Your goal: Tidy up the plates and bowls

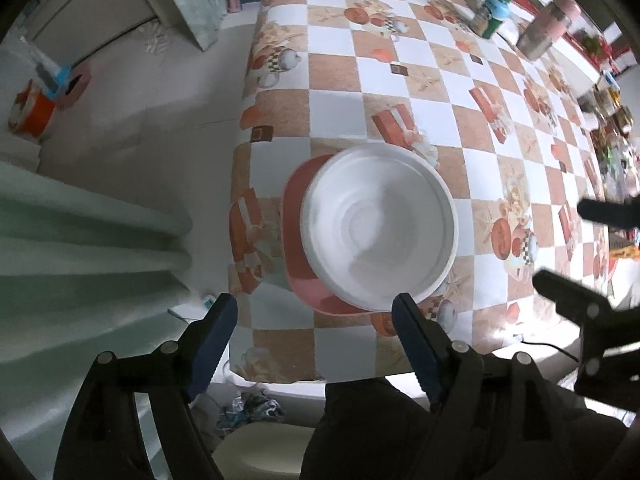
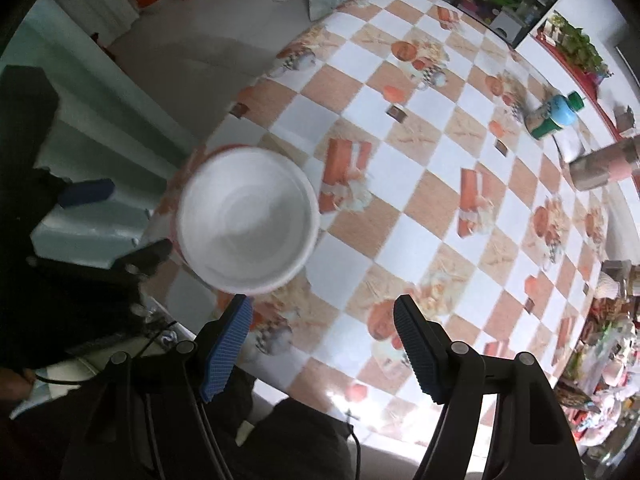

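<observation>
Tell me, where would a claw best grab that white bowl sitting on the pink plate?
Probably by the rim of the white bowl, coming straight down from above. It sits upright and open on the pink plate, too wide to grasp whole, so one finger would go inside the thin wall and one outside.

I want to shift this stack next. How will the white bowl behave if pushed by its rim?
The white bowl sits off-centre on the pink plate, so it may slide over that smooth surface. It looks rigid and wide, so tipping seems unlikely. The stack is near the table edge; push inward.
</observation>
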Tool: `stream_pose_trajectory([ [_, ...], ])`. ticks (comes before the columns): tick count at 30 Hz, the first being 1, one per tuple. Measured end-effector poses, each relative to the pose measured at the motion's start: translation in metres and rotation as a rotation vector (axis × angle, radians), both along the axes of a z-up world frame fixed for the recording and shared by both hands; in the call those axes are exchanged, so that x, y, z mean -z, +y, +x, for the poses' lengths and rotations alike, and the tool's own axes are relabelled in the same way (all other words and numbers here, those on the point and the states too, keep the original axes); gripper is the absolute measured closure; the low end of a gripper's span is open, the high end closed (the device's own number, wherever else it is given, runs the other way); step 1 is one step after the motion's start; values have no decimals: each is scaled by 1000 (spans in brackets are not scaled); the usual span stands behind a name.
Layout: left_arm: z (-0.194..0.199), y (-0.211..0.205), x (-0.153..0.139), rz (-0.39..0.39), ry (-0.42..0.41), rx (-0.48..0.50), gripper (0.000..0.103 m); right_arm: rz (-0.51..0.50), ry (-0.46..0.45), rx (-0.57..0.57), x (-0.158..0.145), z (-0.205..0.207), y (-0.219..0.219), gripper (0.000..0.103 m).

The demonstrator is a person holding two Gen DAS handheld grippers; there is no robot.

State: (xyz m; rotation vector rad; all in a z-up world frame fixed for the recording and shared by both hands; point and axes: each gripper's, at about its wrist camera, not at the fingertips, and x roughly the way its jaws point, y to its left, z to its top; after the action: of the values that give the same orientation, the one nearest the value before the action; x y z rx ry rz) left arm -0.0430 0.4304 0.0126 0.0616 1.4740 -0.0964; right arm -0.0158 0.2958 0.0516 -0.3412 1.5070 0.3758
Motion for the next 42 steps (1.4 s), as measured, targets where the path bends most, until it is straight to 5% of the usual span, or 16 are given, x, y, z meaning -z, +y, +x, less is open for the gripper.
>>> stream_pose_trajectory([
  [6, -2, 1, -6, -105, -7, -35, 19, -15, 28, -40, 5, -17, -5, 29],
  [11, -3, -3, -16, -79, -52, -33, 19, -13, 35, -41, 6, -23, -8, 28],
  [14, -4, -6, -26, 48, -117, -52, 19, -11, 33, -42, 6, -23, -8, 28],
  [16, -6, -8, -30, 60, -135, -49, 19, -11, 29, -50, 5, -23, -7, 28],
  [19, -9, -8, -33, -30, -115, -37, 19, -14, 22, -62, 4, -22, -5, 28],
  [23, -9, -10, -32, 41, -119, -35, 19, -19, 16, -76, 4, -22, -3, 28],
  [28, -9, -4, -25, 7, -45, -56, 19, -28, 16, -95, 5, -23, 0, 28],
  [42, -7, -2, -21, -2, -8, -63, 19, -29, 16, -92, 5, -23, 2, 28],
])
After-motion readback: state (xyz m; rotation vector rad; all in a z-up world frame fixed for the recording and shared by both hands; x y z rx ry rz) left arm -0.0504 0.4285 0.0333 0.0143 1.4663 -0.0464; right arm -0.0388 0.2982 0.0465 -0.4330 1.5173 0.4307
